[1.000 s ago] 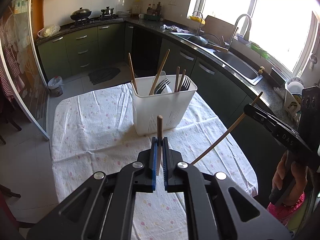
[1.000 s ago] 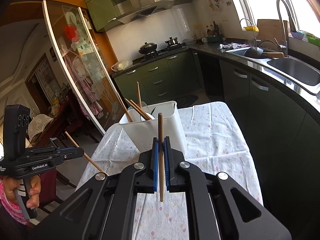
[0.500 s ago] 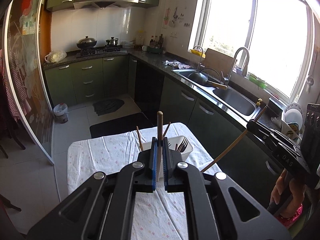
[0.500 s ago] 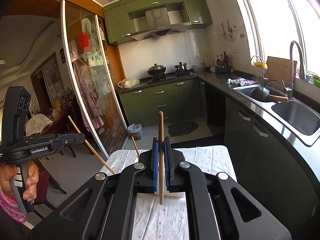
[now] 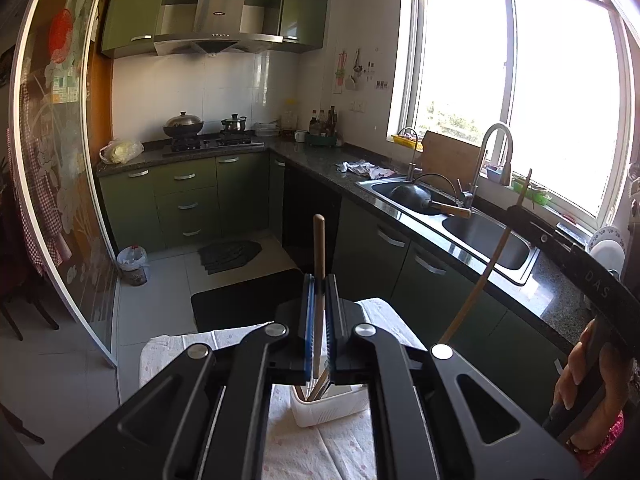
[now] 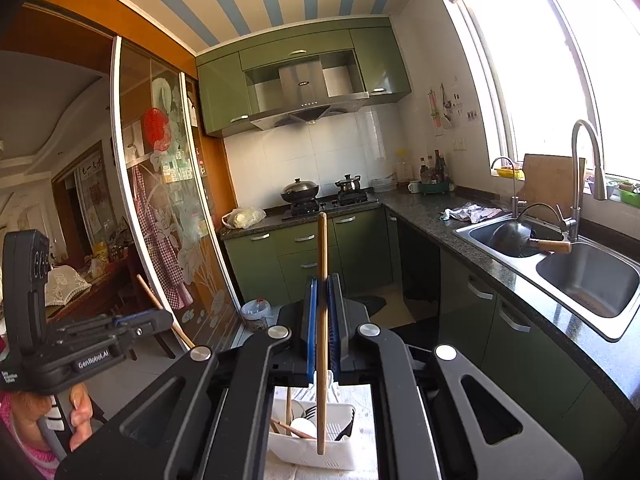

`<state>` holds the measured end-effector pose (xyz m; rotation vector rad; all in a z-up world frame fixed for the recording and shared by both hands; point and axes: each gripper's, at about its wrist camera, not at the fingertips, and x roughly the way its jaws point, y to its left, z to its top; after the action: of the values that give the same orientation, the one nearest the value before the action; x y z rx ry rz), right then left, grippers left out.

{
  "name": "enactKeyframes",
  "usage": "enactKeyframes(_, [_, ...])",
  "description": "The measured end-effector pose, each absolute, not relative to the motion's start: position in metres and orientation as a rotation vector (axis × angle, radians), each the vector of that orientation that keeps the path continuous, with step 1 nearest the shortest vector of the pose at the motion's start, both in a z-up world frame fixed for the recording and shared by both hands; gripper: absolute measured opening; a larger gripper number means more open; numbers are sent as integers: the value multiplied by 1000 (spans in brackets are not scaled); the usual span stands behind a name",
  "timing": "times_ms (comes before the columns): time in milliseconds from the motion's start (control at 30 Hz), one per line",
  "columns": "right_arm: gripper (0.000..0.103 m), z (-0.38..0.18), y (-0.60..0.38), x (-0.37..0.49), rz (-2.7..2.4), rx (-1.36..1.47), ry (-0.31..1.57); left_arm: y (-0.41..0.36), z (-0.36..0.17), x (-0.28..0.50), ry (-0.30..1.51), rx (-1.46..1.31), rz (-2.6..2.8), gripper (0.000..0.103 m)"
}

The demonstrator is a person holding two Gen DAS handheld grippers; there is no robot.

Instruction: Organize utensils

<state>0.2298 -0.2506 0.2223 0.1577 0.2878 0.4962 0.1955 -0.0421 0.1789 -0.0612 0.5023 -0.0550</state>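
My left gripper (image 5: 319,280) is shut on a wooden chopstick (image 5: 319,248) held upright, high above the white utensil caddy (image 5: 332,406). My right gripper (image 6: 322,280) is shut on another wooden chopstick (image 6: 322,248), also upright; its lower tip hangs above the caddy (image 6: 312,450), which holds chopsticks, forks and a white spoon. The right gripper with its chopstick (image 5: 486,268) shows at the right of the left wrist view. The left gripper (image 6: 140,326) shows at the left of the right wrist view.
The caddy stands on a table with a floral white cloth (image 5: 340,448). A dark counter with a steel sink (image 5: 492,240) and tap runs along the right. Green cabinets and a stove (image 5: 212,142) are at the back. A glass sliding door (image 5: 52,184) is on the left.
Both grippers have risen well above the table with their chopsticks. The caddy now appears small and low between the fingers, and the views tilt up toward the kitchen.
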Motion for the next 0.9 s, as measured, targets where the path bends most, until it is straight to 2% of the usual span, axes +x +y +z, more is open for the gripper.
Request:
enactKeyframes(167, [6,200,-239,260,480,169,283,-46,149,209,549,-56,-64,5])
enactKeyframes(700, [9,55,-194,281,461,88,485,-42,48,216,678,-68,-66,5])
enactKeyframes(733, [17,49,-192,279,456,74,493,-43,44,215,674,-65,-64,7])
enactKeyframes(800, [33,42,-191,273,443,55,490,-45,37,211,658,-63,-61,27])
enactKeyframes(833, [33,41,-192,268,439,51,486,-45,35,208,642,-70,-61,43])
enactKeyframes(867, [33,40,-194,262,439,53,476,-44,34,204,624,-77,-56,51])
enactKeyframes(900, [36,41,-198,253,438,57,459,-44,34,199,602,-80,-49,55])
